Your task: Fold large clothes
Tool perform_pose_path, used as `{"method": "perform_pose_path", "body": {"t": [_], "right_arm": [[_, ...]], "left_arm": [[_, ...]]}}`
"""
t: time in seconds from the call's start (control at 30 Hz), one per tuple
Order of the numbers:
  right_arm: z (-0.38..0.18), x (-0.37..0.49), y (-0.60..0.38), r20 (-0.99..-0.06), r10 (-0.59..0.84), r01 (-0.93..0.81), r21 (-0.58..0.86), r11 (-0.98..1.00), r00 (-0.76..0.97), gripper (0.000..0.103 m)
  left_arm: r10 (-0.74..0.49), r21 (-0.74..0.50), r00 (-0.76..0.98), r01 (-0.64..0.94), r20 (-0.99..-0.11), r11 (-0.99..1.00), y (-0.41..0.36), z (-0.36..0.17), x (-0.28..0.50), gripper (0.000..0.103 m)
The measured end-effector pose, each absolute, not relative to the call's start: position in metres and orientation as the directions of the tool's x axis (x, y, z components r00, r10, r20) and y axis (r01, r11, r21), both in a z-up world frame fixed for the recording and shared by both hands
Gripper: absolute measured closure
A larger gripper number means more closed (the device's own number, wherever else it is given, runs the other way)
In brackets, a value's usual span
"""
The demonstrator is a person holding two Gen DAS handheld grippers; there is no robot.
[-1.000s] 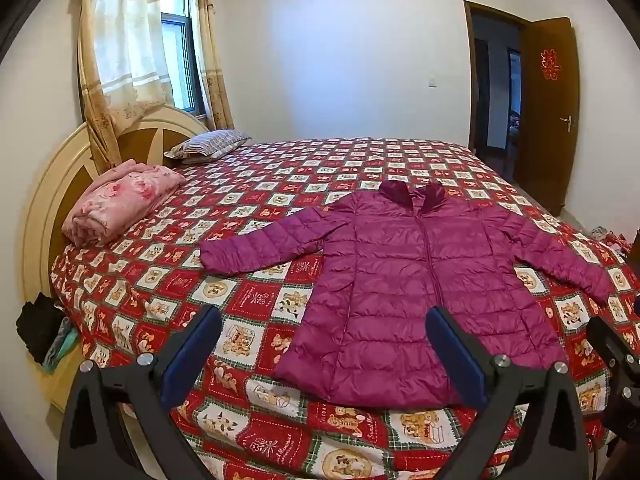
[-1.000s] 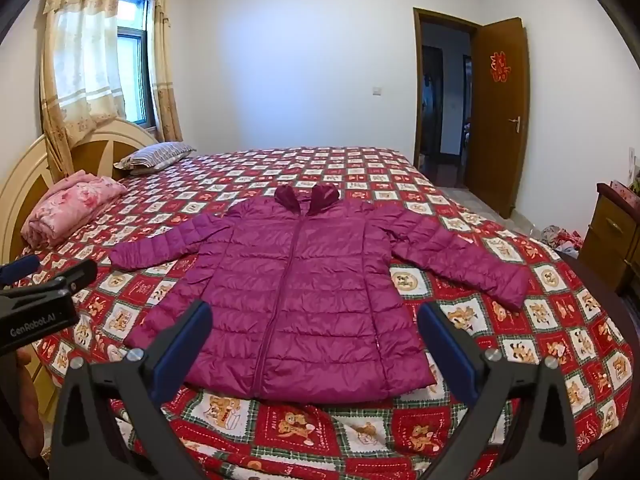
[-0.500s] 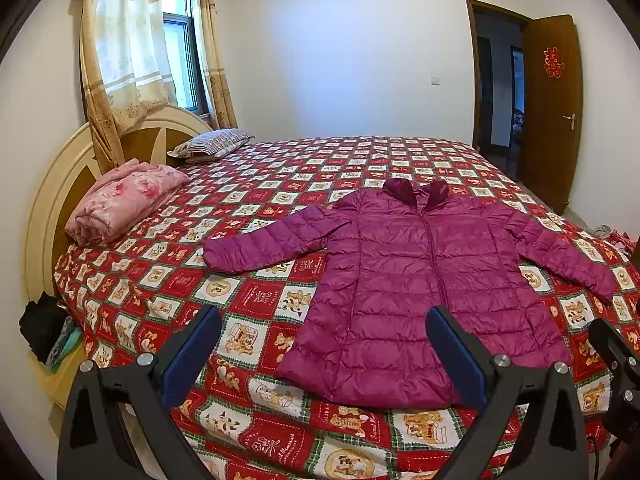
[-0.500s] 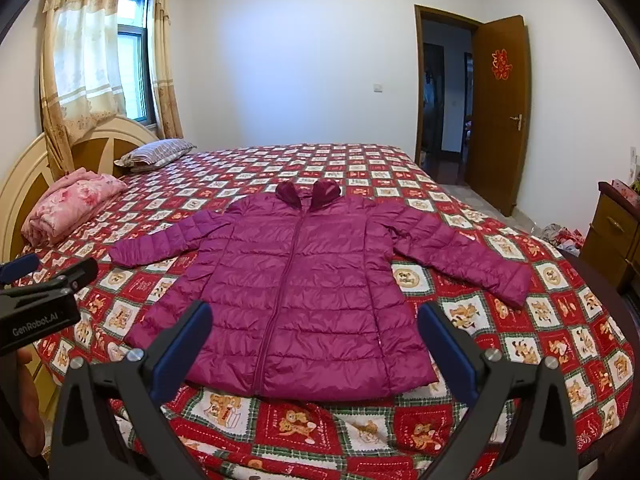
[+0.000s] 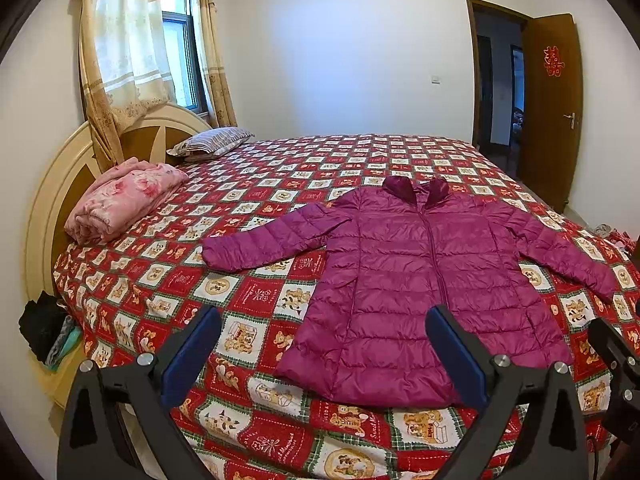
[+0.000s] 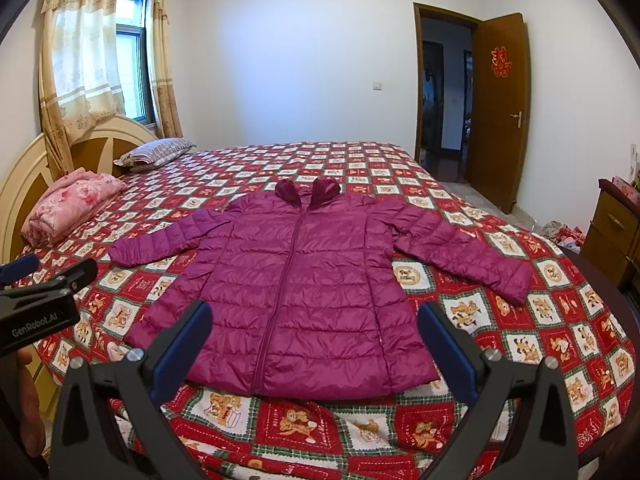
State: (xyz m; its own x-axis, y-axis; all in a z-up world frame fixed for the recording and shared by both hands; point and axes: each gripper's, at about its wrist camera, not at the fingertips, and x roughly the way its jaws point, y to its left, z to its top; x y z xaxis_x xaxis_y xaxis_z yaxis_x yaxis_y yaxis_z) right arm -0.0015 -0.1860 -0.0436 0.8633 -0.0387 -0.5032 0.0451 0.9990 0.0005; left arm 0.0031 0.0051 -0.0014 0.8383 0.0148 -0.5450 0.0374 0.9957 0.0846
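Grippers, two, hand-held, nearest the cameras. Left gripper (image 5: 322,344): jaws spread wide, nothing held, poised above the near edge of the bed. Right gripper (image 6: 316,340): jaws likewise spread wide, nothing held, poised over the hem of the garment without contact. The left gripper is also glimpsed at the left edge of the right wrist view.

Quilted jacket (image 6: 304,292), magenta, one: laid flat on the bedspread (image 5: 256,308), front up, zip apparently closed, hem toward the near edge, collar toward the far side. Left sleeve (image 5: 264,242) is spread outward and slightly down; right sleeve (image 6: 468,252) is spread the same way on the opposite side. No fold is seen in body or sleeves.

Progress, as judged: the spreading and smoothing stage appears complete; folding proper is not begun. Remaining, by estimate: both sleeves to be brought across the body, then the body to be doubled from hem to collar, and any further garments to be handled.

Pink bundle (image 5: 124,200), folded, is set well apart near the headboard (image 5: 44,196). Striped pillow (image 5: 210,146) lies beyond it. Open door (image 6: 500,108) is noted at the far right.
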Motion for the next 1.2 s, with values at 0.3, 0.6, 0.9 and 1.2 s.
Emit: {"method": "perform_pose_path", "body": {"t": [0.3, 0.6, 0.9, 1.2], "right_arm": [[-0.047, -0.001, -0.185, -0.506, -0.036, 0.043, 0.003, 0.999, 0.862, 0.000], [-0.052, -0.002, -0.182, -0.510, -0.035, 0.045, 0.007, 0.999, 0.859, 0.000], [-0.051, -0.002, -0.183, -0.510, -0.034, 0.046, 0.010, 0.999, 0.860, 0.000], [-0.053, -0.003, -0.183, -0.514, -0.031, 0.044, 0.013, 0.999, 0.857, 0.000]], "left_arm": [[0.015, 0.085, 0.839, 0.038, -0.545, 0.996, 0.005, -0.002, 0.003, 0.001], [0.014, 0.086, 0.838, 0.040, -0.545, 0.996, 0.005, -0.002, 0.004, 0.001], [0.014, 0.086, 0.838, 0.039, -0.546, 0.995, 0.005, -0.002, 0.004, 0.001], [0.015, 0.087, 0.839, 0.039, -0.544, 0.995, 0.005, -0.003, 0.004, 0.001]]}}
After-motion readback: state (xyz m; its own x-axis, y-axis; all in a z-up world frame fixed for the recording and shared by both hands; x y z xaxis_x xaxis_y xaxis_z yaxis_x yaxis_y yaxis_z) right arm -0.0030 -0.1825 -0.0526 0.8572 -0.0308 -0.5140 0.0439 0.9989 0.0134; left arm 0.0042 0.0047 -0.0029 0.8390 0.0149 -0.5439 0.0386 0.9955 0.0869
